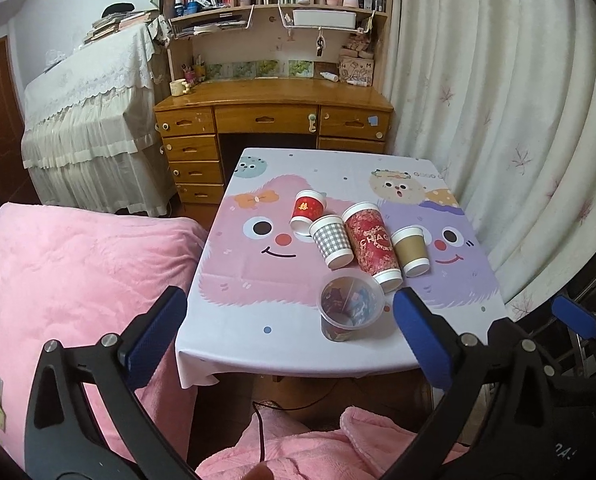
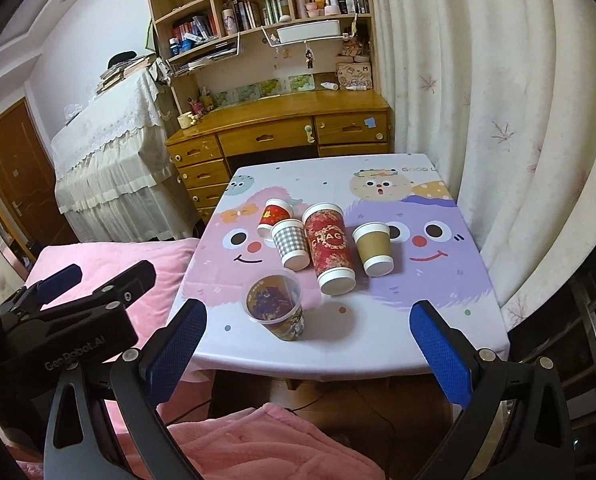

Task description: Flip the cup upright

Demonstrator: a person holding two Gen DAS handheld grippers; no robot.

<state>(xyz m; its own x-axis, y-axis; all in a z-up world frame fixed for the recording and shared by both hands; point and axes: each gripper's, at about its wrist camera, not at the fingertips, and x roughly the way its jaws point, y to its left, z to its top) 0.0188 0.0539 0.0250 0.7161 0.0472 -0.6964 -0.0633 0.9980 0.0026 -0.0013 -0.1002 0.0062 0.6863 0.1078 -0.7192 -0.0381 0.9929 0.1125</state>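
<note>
A clear plastic cup (image 1: 350,306) with a printed lower part stands upright near the table's front edge; it also shows in the right wrist view (image 2: 275,308). Behind it stand four cups upside down, rims on the cloth: a small red cup (image 1: 308,211), a grey checked cup (image 1: 332,241), a tall red cup (image 1: 374,246) and a brown cup (image 1: 410,250). They also show in the right wrist view: small red (image 2: 273,216), checked (image 2: 291,244), tall red (image 2: 330,248), brown (image 2: 374,249). My left gripper (image 1: 289,332) and right gripper (image 2: 308,344) are both open and empty, held short of the table's front edge.
The small table (image 1: 338,352) has a cartoon cloth. A pink blanket (image 1: 77,264) lies to its left and below. A wooden desk (image 1: 273,116) with shelves stands behind, a curtain (image 1: 498,120) to the right. The left gripper's body (image 2: 77,312) shows in the right wrist view.
</note>
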